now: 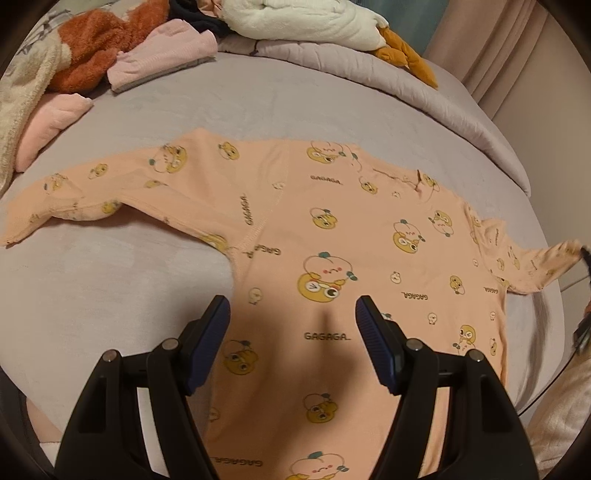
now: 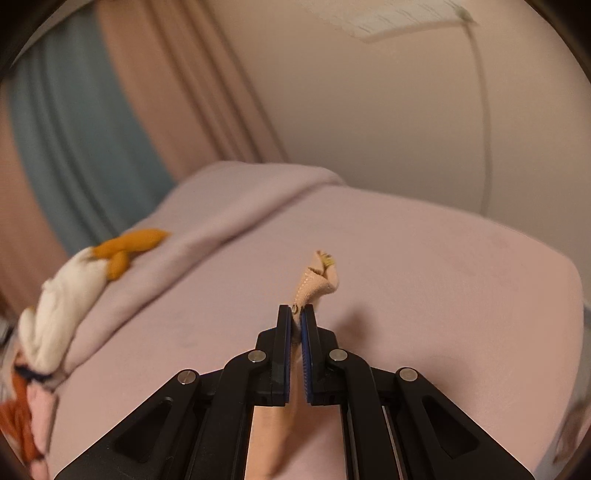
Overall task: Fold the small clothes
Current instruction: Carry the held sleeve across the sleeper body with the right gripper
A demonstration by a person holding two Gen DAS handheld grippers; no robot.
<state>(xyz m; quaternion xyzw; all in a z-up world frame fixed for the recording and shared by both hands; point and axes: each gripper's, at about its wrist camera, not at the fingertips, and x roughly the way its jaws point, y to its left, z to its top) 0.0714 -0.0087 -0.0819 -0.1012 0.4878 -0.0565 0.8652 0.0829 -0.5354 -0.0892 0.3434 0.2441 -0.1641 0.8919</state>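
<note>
A peach long-sleeved baby garment (image 1: 332, 236) with yellow cartoon prints lies spread flat on the lilac bed cover (image 1: 110, 280). Its left sleeve (image 1: 74, 199) stretches out to the left. My left gripper (image 1: 291, 314) is open and hovers over the garment's body, its fingers apart above the fabric. My right gripper (image 2: 295, 314) is shut on the cuff of the right sleeve (image 2: 317, 280), whose end sticks up past the fingertips. In the left wrist view that sleeve end (image 1: 554, 258) is pulled out at the far right.
A pile of clothes and plush toys lies at the head of the bed: folded pink items (image 1: 166, 55), a rust fleece (image 1: 96, 44), a white plush with orange feet (image 1: 314, 22). Curtains (image 2: 92, 129) and a wall stand beyond the bed.
</note>
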